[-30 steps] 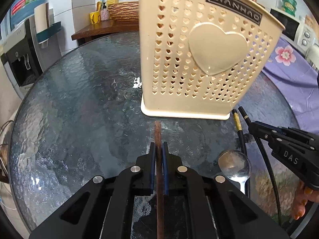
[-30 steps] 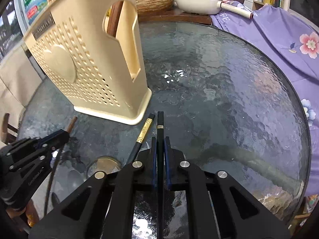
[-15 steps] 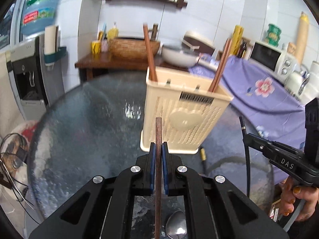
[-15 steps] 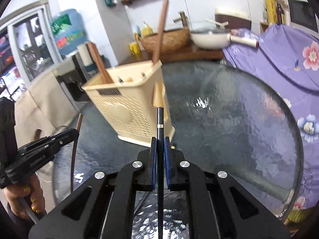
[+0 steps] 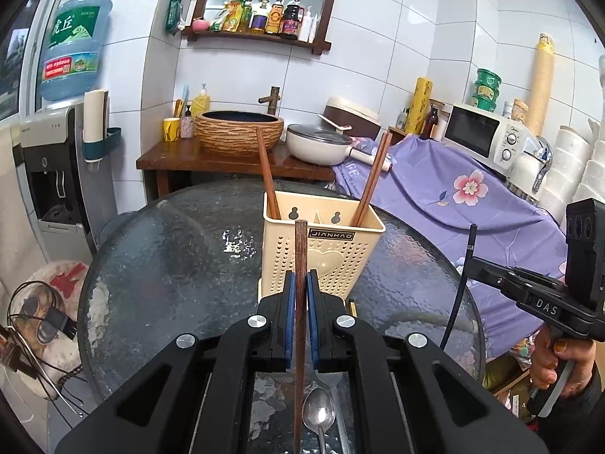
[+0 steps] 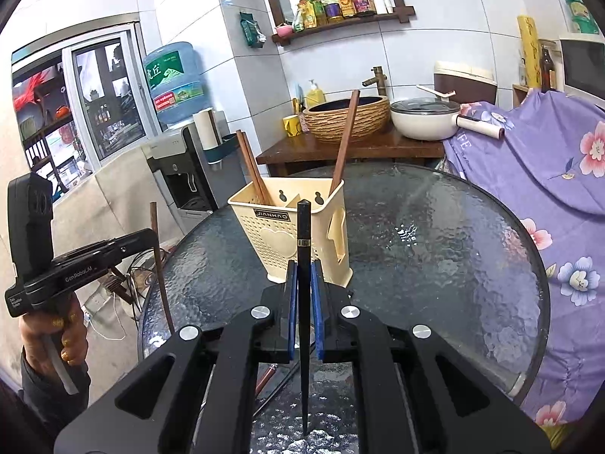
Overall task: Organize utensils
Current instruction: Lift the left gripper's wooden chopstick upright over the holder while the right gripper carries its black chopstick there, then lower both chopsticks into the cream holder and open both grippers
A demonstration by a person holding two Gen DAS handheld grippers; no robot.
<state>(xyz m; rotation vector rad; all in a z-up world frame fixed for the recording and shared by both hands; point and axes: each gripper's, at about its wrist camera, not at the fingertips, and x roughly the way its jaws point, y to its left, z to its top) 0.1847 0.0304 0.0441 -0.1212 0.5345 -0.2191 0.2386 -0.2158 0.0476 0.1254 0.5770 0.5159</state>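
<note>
Left gripper point(image 5: 298, 283) clamped on a brown chopstick point(image 5: 300, 249). Right gripper point(image 6: 303, 272) clamped on a black chopstick point(image 6: 303, 227), both above the glass table point(image 6: 435, 246).

Both grippers risen off bench point(image 5: 159, 265) since a second ago. Left gripper point(image 5: 298, 295) carried brown chopstick point(image 5: 300, 265) up; right gripper point(image 6: 303, 283) carried black chopstick point(image 6: 303, 234) up. Holder point(image 5: 325, 249) farther off; spoon point(image 5: 318, 414) left below.
</note>
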